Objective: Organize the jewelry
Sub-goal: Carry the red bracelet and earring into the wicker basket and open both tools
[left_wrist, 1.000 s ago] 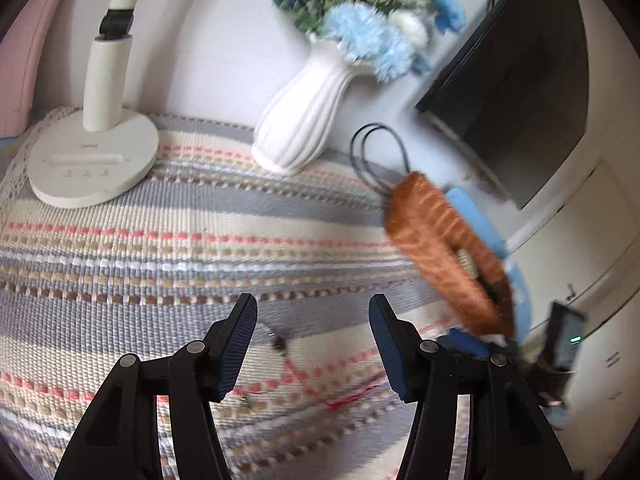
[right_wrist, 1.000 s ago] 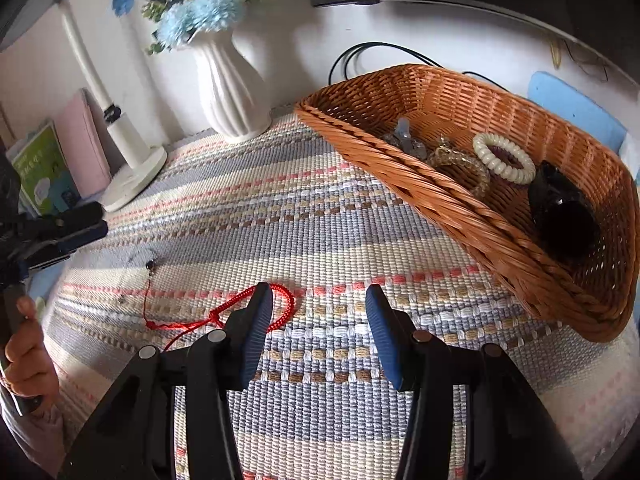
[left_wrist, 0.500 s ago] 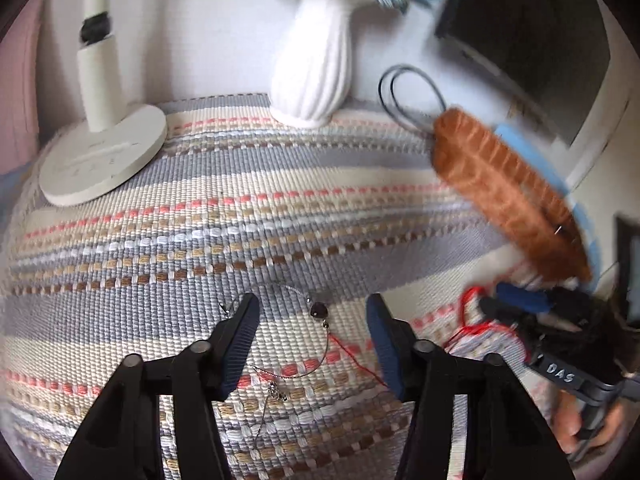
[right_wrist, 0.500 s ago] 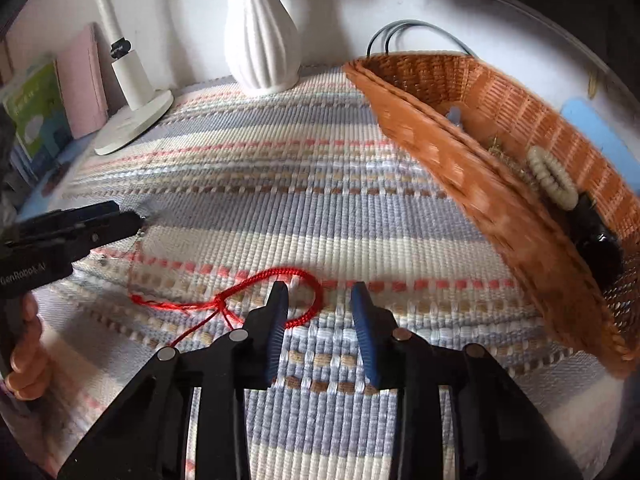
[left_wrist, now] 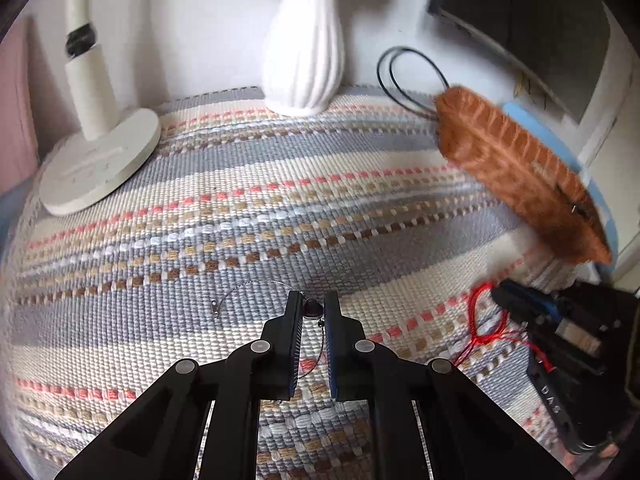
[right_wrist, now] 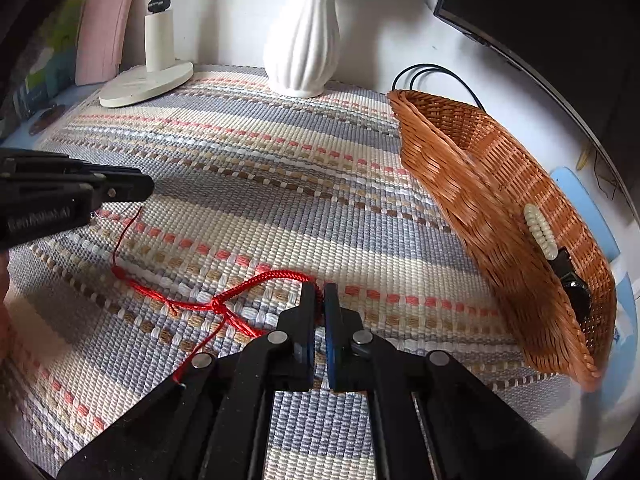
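Observation:
A thin silver necklace (left_wrist: 256,285) with a dark pendant (left_wrist: 312,307) lies on the striped woven mat (left_wrist: 240,208). My left gripper (left_wrist: 312,300) points down at it, and its jaws are closing with the pendant pinched between the pads. A red cord bracelet (right_wrist: 256,280) lies to the right. My right gripper (right_wrist: 319,292) is closing on the cord's loop end, which sits between its pads. A wicker basket (right_wrist: 460,184) at the right holds a pearl bracelet (right_wrist: 540,232) and a black item (right_wrist: 576,292). The right wrist view also shows the left gripper (right_wrist: 120,188) low over the mat.
A white ribbed vase (right_wrist: 304,40) and a white lamp base (right_wrist: 148,84) stand at the back of the mat. A dark monitor (right_wrist: 540,8) rises behind the basket, with a black cable (right_wrist: 436,70) beside it. Books (right_wrist: 104,28) lean at the far left.
Both grippers dropped toward the mat and their jaws drew together. The left closed around the necklace pendant, the right around the red cord's loop.

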Tool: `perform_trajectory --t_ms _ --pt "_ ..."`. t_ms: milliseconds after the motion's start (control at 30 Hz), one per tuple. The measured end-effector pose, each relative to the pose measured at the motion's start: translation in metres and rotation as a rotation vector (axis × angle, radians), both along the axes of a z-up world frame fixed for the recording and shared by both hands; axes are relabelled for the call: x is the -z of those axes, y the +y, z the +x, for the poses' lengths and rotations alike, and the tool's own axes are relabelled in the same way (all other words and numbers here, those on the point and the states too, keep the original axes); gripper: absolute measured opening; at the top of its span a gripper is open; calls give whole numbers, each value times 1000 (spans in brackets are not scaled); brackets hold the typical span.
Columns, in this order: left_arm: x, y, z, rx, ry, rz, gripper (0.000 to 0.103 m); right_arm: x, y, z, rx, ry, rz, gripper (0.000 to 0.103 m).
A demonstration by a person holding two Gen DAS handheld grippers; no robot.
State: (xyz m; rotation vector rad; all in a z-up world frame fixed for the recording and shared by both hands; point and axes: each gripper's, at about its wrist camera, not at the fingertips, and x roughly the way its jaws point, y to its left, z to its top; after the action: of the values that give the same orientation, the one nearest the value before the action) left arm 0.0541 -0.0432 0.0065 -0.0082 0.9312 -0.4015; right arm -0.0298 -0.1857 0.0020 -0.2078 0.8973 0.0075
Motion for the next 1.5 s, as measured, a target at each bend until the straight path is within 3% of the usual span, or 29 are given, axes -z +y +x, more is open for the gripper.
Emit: perform_trajectory --t_ms 133,233,433,600,733,800,1033,1267,1500 --pt "-8 21 1 -16 22 -149 10 -12 -15 -6 10 -37 115 5" --pt "-15 27 -1 -21 6 -199 10 -27 -24 -18 23 -73 169 5" --pt "-40 21 -23 65 -102 -297 10 -88 -36 -61 51 -203 155 5" --pt "-65 15 -27 105 -130 -366 10 -132 -49 -93 93 -304 113 5" --pt "-100 -1 -33 141 -173 -379 11 -158 -61 -102 173 -361 32 5" --pt "-118 -16 -33 164 -202 -350 11 -172 -73 -103 245 -370 -7 5" --pt "-166 -76 -21 210 -247 -277 11 -208 -140 -98 399 -431 51 5" --pt "-179 -141 1 308 -241 -304 11 -180 -213 -69 529 -385 176 5" --pt "-150 -199 38 334 -182 -348 11 -129 -236 -30 531 -332 201 5"
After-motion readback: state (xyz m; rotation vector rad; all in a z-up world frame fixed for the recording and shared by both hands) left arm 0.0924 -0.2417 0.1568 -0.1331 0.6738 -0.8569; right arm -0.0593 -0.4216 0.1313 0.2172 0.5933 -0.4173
